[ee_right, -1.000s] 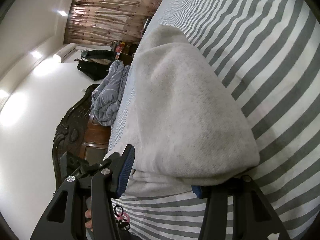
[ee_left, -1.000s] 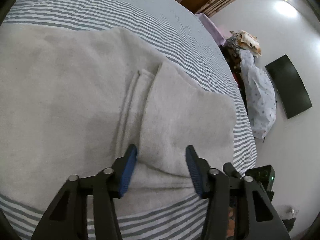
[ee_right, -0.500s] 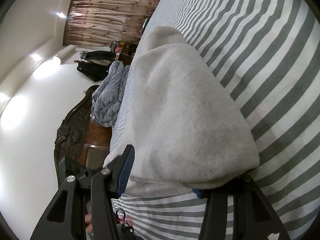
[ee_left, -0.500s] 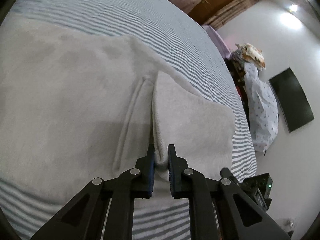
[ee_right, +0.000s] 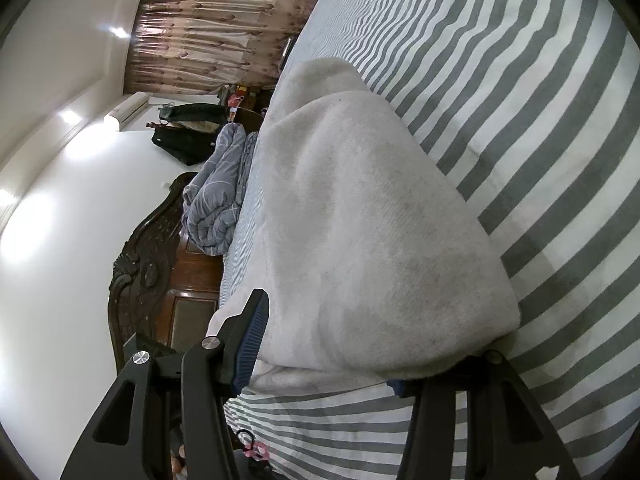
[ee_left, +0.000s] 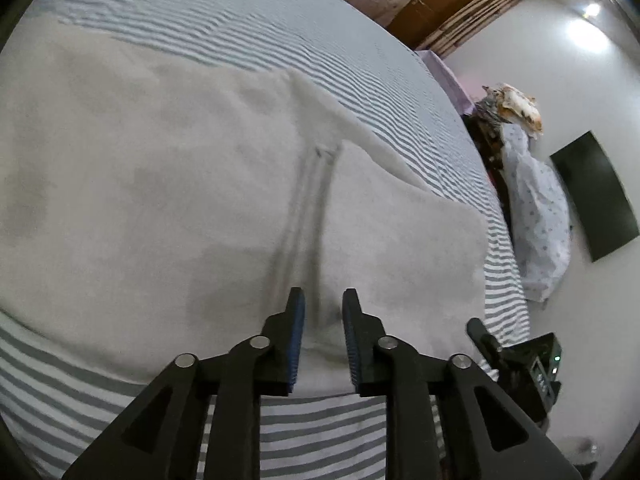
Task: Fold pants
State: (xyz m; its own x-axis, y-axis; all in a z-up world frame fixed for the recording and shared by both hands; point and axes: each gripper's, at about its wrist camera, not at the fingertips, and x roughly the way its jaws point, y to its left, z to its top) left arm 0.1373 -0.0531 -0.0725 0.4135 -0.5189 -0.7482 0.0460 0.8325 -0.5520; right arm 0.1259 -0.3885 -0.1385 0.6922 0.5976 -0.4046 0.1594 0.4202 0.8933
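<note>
Light grey fleece pants (ee_left: 160, 184) lie spread on a grey-and-white striped bed (ee_left: 280, 40). In the left wrist view my left gripper (ee_left: 323, 304) sits at the pants' near edge, by a double seam and a folded flap (ee_left: 400, 240). Its jaws stand a narrow gap apart with cloth between the tips, no longer pinched. In the right wrist view the pants (ee_right: 360, 240) form a raised mound. My right gripper (ee_right: 332, 320) is wide open around the mound's near end; its left finger (ee_right: 252, 336) shows, the right finger is hidden under the cloth.
A carved dark wooden headboard (ee_right: 148, 264) and a bundled grey quilt (ee_right: 216, 200) lie at the bed's far end. Curtains (ee_right: 216, 28) hang beyond. A covered pile (ee_left: 536, 216) and a wall-mounted black TV (ee_left: 596, 196) stand beside the bed.
My left gripper closed on the pants' edge by the seam, then opened a little and drew back slightly. My right gripper stayed wide open around the mound, barely moving.
</note>
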